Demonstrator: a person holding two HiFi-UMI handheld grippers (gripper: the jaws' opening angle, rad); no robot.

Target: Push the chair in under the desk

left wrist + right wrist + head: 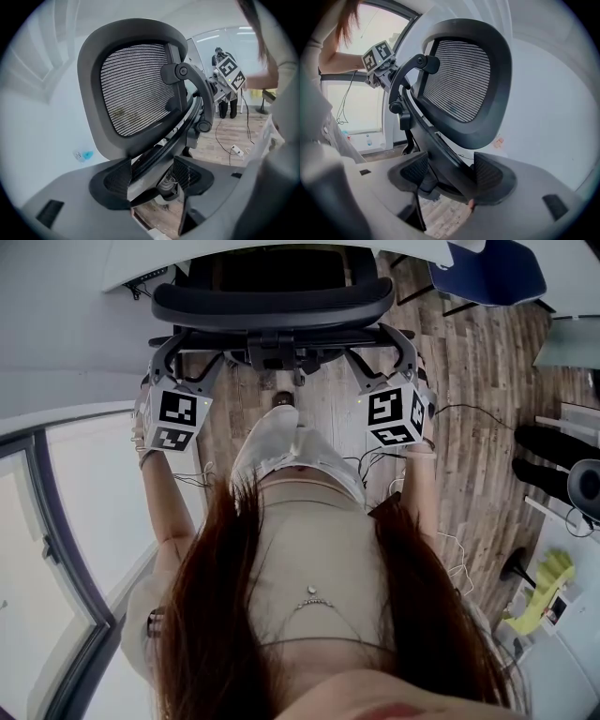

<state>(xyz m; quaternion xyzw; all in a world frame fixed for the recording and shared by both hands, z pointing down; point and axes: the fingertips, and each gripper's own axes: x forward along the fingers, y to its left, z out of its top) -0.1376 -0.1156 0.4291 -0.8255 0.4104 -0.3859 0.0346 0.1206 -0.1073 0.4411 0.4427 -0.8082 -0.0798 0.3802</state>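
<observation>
Logging items as I saw them: chair (272, 301), black with a mesh back, at the top centre of the head view, its back turned toward me; desk (141, 259), white, across the upper left and top edge of that view, with the chair's seat close against it, though I could not tell how far under it sat.

Left gripper (150, 180): jaws closed onto the slanted back frame of the chair, below the headrest (136, 89); the rail filled most of the space between the pads.

Right gripper (445, 180): jaws likewise pinching the black frame bar on the other side, the bar lying against one pad, with a little slack at the other.

Floor (469, 427): wood planks; cables (450, 549) trailed at the lower right, near my feet and behind the chair.

Hazards, as I judged them: the frame bars sloped, so a forward shove could have let the pads slide along them and lose the hold; unequal pressure from the two sides would have swung the chair on its base, so that it met the desk askew; a hard push risked knocking the chair against the desk edge; stepping forward risked snagging the cables.
</observation>
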